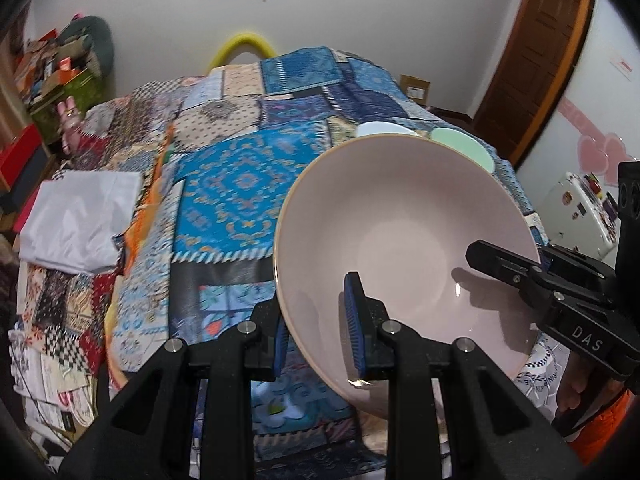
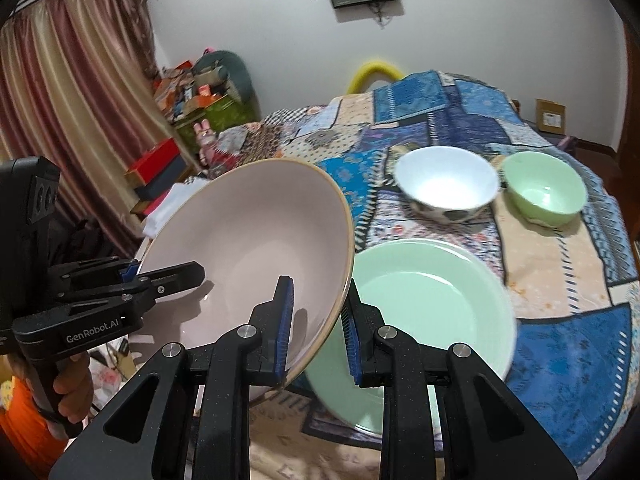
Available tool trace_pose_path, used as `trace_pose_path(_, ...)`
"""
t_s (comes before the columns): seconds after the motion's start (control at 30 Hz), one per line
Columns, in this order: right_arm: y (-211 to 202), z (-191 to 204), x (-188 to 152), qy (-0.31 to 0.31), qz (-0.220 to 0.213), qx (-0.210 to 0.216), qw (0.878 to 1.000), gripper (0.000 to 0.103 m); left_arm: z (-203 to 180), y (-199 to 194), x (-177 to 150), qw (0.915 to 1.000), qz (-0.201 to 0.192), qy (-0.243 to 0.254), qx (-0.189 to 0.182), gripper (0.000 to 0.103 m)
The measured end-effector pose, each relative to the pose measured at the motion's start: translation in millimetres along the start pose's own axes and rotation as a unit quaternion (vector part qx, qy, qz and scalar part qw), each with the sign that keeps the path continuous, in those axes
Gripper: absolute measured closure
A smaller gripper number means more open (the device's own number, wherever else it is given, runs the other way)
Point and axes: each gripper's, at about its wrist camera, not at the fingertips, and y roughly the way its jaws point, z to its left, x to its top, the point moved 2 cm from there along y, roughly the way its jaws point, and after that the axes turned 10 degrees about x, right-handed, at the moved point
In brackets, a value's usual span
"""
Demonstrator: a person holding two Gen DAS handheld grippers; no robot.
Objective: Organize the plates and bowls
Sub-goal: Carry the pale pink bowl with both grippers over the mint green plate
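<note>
While the pink bowl [image 1: 404,248] hangs tilted above the patchwork cloth [image 1: 224,184], the left wrist view shows the left gripper [image 1: 320,332] clamped on its rim at about seven o'clock, one blue pad inside the wall and one outside. At three o'clock the right gripper [image 1: 516,268] reaches over the opposite rim. Past the bowl's far edge, at twelve to one o'clock, peek a white bowl [image 1: 384,130] and a green bowl [image 1: 464,146]. A folded grey cloth [image 1: 80,224] lies at nine o'clock.

From the right wrist view, the right gripper [image 2: 318,332] straddles the pink bowl's [image 2: 248,240] rim at five o'clock, pads on either side of the wall; whether they press fully I cannot tell for sure, though they look closed on it. The left gripper [image 2: 168,280] pinches the rim at nine o'clock. Just beside and below the pink bowl sits a green plate [image 2: 432,300] on the cloth, with the white bowl [image 2: 448,184] and green bowl [image 2: 544,188] farther off at one and two o'clock.

Judging by its glaze and size, the pink bowl is probably stiff, fairly heavy, slick and breakable. A rim pinch alone could let it swing or slip, so two opposite holds on the rim, kept level, seem the safest way to carry it.
</note>
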Motion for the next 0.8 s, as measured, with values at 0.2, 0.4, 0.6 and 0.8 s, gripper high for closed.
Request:
trace_pose_path(0.2, 23, 16, 0, -0.015, 0.023, 0.016, 0.999, 0.082, 28, 4, -10, 0.9997, 0.007, -0.016, 0.019, 0.078)
trace_pose_path(0.4, 46, 29, 0, -0.025, 0.045, 0.026, 0.998, 0.082, 53, 13, -19, 0.9989, 0.017, -0.031, 0.032, 0.078)
trace_pose_path(0.6, 70, 37, -4, -0.029, 0.071, 0.030, 0.997, 0.082, 72, 31, -27, 0.9976, 0.038, -0.045, 0.035, 0.078)
trace_pose_path(0.8, 89, 36, -11, -0.026, 0.095, 0.032, 0.995, 0.082, 81, 51, -35, 0.9965, 0.061, -0.046, 0.035, 0.078)
